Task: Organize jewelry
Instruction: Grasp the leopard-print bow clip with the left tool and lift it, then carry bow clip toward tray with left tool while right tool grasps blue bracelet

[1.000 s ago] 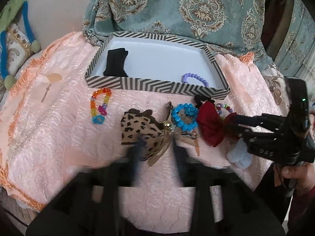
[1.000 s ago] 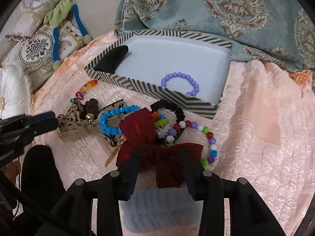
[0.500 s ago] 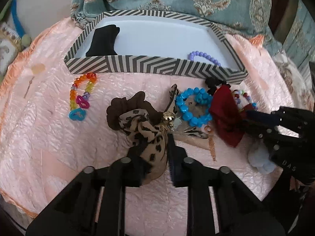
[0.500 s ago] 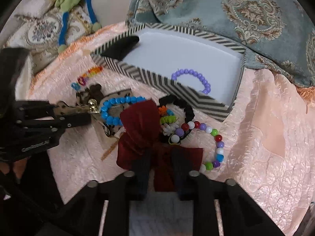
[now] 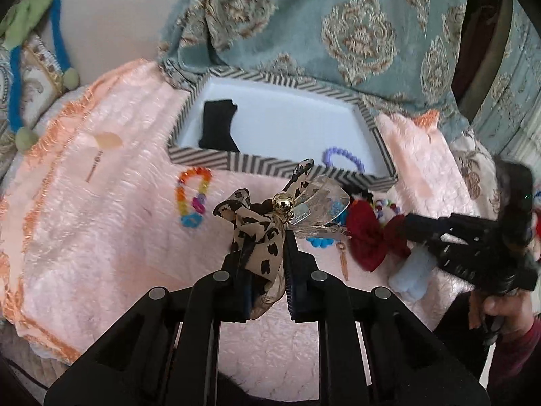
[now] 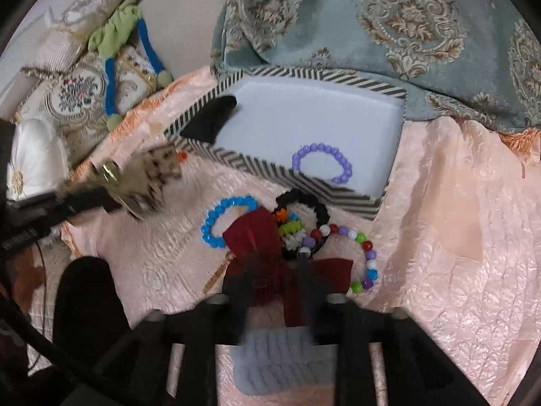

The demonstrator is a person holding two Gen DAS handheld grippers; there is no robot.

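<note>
The left claw (image 5: 263, 257) had just closed and gripped the leopard-print bow (image 5: 260, 237), lifted clear of the peach bedspread (image 5: 101, 237). Ahead of it sat the striped tray (image 5: 216, 160) with a purple bead bracelet (image 5: 345, 157) inside. The right claw (image 6: 274, 284) had just been opening, its blurred fingers (image 6: 304, 270) straddling the dark red bow (image 6: 257, 237), which lay on the bedspread.

place: home, a bedroom or sitting corner | surface: peach quilted spread (image 5: 101, 237) with fringed edge | behind: teal damask fabric (image 6: 389, 17), embroidered cushions (image 6: 77, 91) | on the spread: striped keepsake box (image 5: 270, 165), bead bracelets and hair bows lying loose
</note>
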